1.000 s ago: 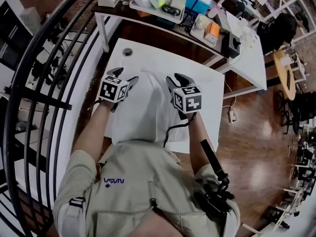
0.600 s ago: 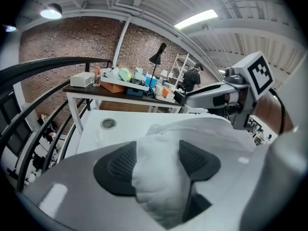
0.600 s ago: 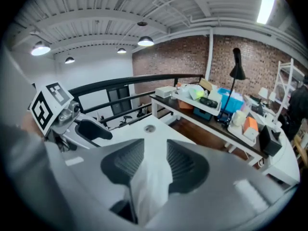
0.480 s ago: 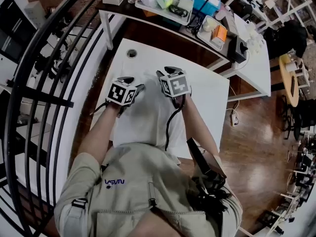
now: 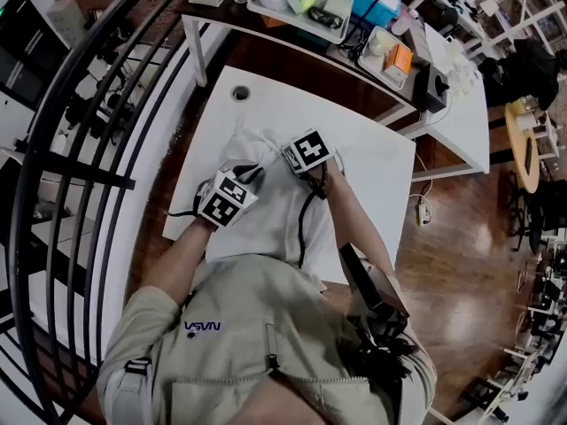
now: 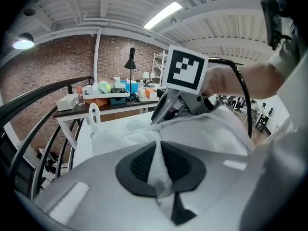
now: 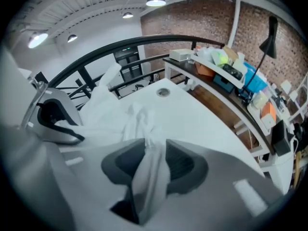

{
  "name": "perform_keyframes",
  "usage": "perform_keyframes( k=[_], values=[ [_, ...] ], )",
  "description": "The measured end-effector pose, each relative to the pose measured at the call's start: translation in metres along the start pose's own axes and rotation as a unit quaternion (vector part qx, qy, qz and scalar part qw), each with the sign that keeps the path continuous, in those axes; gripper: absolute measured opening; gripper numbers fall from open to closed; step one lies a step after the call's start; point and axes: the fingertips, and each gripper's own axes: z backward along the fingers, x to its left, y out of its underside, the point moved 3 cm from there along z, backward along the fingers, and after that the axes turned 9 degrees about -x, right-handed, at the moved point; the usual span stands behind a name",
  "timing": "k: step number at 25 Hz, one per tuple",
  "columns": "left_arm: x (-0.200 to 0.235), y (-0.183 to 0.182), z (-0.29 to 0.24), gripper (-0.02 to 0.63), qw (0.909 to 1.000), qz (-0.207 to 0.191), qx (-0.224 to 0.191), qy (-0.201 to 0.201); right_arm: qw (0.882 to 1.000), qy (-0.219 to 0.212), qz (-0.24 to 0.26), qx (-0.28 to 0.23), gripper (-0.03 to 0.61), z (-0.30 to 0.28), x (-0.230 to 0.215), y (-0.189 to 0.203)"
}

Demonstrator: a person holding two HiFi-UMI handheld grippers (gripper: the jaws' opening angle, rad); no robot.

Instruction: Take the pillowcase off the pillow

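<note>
The white pillow in its white pillowcase lies on the white table, with its far end bunched into folds. My left gripper is at the pillow's left part; its jaws have just been closing and now pinch a ridge of pillowcase fabric. My right gripper stands steeply over the far end, just right of the left one, and is shut on a fold of the pillowcase. Each gripper view shows the other gripper: the right gripper and the left gripper.
A round cable hole sits in the table's far left corner. Behind stands a dark desk crowded with trays and boxes. A black curved railing runs along the left. A cable trails from the right gripper across the pillow.
The left gripper has slid towards the person and to the right, and its spread fingers have come together on the cloth. The right gripper moved left and sank. The far fabric bunched up.
</note>
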Motion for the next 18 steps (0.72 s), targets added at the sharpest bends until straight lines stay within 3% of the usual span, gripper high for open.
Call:
perform_keyframes(
  k=[3,6,9,14,18],
  values=[
    [-0.002,-0.014,0.023,0.026,0.9988,0.012,-0.047,-0.008,1.0,0.005,-0.011,-0.028,0.018,0.013,0.007,-0.005],
    [-0.005,-0.032,0.047,0.025,0.9947,0.013,-0.099,-0.022,0.997,0.064,-0.005,-0.052,0.014,0.036,-0.007,-0.007],
    [-0.014,-0.048,0.071,0.023,0.9871,0.032,-0.155,-0.024,0.984,0.143,0.012,-0.103,0.012,0.066,-0.033,-0.01],
    [-0.004,-0.071,0.115,0.021,0.9621,0.101,-0.25,-0.04,0.963,0.233,-0.037,-0.131,0.011,0.114,-0.072,0.014],
    [0.026,-0.07,0.133,0.02,0.9542,0.115,-0.266,-0.073,0.945,0.279,-0.097,-0.141,0.011,0.145,-0.099,0.043]
  ],
)
